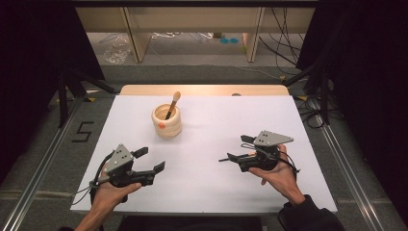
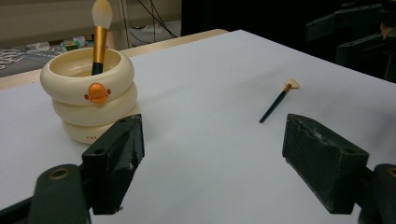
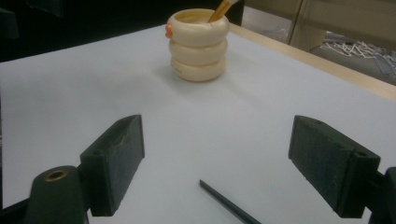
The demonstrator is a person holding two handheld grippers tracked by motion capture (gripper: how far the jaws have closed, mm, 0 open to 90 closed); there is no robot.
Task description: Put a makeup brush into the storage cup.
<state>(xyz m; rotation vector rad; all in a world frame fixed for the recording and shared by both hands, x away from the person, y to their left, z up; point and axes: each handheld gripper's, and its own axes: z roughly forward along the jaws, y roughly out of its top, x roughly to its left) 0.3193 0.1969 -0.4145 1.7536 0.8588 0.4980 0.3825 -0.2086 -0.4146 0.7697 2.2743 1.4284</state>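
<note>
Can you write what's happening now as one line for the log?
left gripper: open, empty | right gripper: open, over small brush | big brush: in holder

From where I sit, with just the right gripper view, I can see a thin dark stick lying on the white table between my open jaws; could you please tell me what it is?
Observer: It is a slim dark-handled brush with a pale fan-shaped tip, lying flat.
Operator: Thank you. Which end is nearer my jaws?
Observer: In the high view the tip end runs in under the black right gripper, and the bare handle end points toward the black left gripper.
Operator: And is the left gripper busy?
Observer: No, its jaws stand open and hold nothing.
</note>
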